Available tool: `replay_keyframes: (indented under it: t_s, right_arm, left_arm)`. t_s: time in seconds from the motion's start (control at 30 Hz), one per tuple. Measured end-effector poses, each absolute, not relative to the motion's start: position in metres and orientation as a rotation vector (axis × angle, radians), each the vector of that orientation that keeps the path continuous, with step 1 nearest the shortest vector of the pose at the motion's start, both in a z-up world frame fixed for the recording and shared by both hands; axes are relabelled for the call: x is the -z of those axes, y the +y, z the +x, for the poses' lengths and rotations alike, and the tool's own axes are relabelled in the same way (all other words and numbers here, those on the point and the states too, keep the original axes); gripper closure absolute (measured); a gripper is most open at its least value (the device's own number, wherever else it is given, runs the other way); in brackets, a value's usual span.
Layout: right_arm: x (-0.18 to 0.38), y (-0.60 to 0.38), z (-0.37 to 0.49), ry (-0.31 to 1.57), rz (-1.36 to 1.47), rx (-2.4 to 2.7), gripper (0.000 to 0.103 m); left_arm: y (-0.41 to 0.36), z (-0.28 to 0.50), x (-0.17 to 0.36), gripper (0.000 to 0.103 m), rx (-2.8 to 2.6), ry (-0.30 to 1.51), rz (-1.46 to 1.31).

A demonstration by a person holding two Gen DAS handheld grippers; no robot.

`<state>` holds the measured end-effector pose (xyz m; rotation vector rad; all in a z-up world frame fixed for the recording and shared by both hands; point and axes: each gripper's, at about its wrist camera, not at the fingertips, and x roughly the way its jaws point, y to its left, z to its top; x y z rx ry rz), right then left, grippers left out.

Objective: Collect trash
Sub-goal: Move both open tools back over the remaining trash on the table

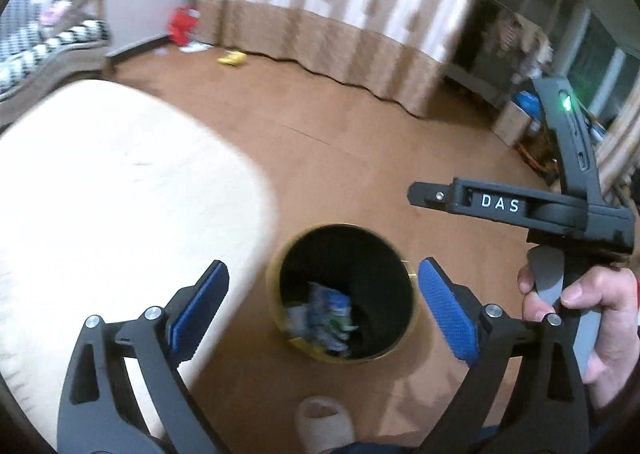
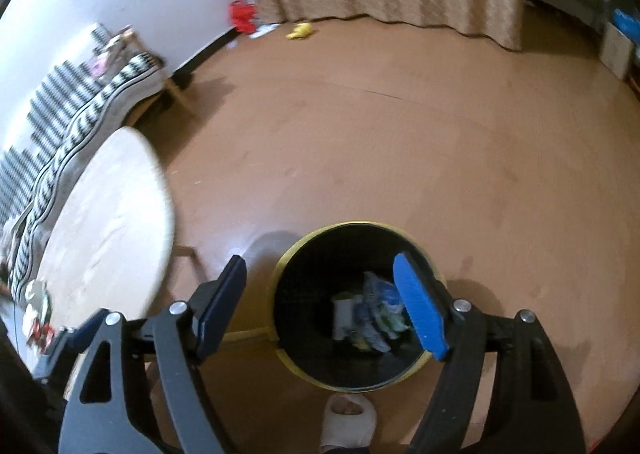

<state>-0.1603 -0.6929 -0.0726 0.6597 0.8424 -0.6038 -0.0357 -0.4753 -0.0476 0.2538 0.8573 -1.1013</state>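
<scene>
A round black bin with a yellow rim (image 1: pixel 412 290) (image 2: pixel 434 272) stands on the wooden floor below both grippers. Crumpled blue, white and green wrappers (image 1: pixel 326 318) (image 2: pixel 374 312) lie at its bottom. My left gripper (image 1: pixel 322 304) is open and empty above the bin. My right gripper (image 2: pixel 320 304) is open and empty above the bin too; it also shows in the left wrist view (image 1: pixel 520 210), held in a hand at the right. A yellow scrap (image 1: pixel 231 59) (image 2: pixel 299 31) lies on the floor by the curtain.
A cream oval table (image 1: pixel 120 194) (image 2: pixel 108 222) stands left of the bin. A striped sofa (image 2: pixel 80 114) is behind it. A red object (image 1: pixel 182 25) sits in the far corner. Boxes (image 1: pixel 512 122) stand at the right. My slippered foot (image 2: pixel 348 420) is below the bin.
</scene>
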Motion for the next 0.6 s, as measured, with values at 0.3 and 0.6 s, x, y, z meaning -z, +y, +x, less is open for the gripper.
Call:
replay_keyframes:
  t_s: [0.3,0.6]
  right_arm:
    - [0.030,-0.548,-0.054,0.878,0.491,0.298,0.029]
    - [0.017,-0.375,0.032,0.956,0.301,-0.005,0.029]
  left_arm:
    - [-0.296,0.025,-0.004,0.009,0.753,0.729,0.285]
    - [-0.099,0.072,-0.018,0.009,0.445,0.711,0.216]
